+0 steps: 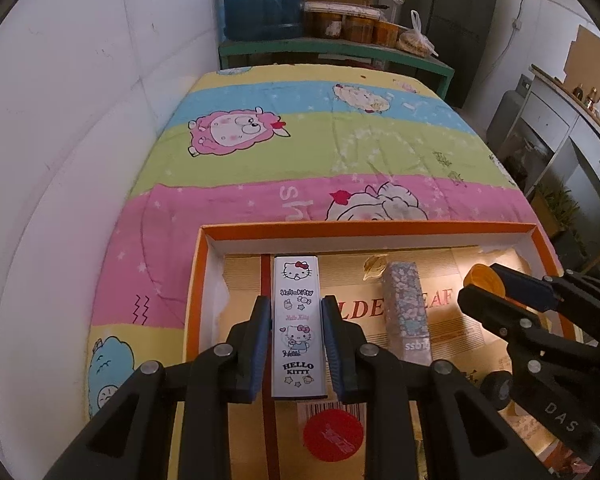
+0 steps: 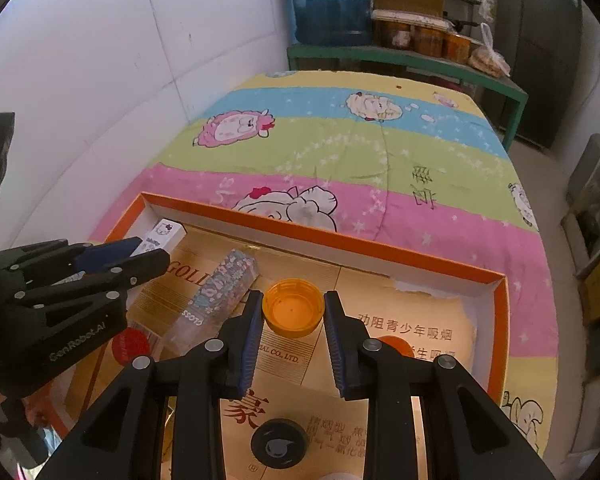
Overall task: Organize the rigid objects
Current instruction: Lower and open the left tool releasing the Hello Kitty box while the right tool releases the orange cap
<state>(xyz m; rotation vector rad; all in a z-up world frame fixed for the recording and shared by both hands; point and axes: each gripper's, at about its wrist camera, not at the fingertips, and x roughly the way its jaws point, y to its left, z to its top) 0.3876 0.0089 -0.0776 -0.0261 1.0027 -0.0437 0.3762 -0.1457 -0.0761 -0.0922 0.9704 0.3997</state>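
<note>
We note a shallow orange-rimmed cardboard tray [image 1: 364, 229] on a striped cartoon bedspread [image 1: 340, 148]. Over its floor, the left gripper [image 1: 296, 344] pinches a long white Hello Kitty box [image 1: 296, 320]; the right gripper [image 2: 292, 320] pinches an orange plastic bottle cap [image 2: 293, 312].

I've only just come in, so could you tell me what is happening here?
A person is sorting small items in an orange-rimmed box on a bed. The left tool grips a Hello Kitty case, and the right tool is shut on an orange bottle cap. Both are held low over the box. A floral case and a black cap lie inside.
</note>
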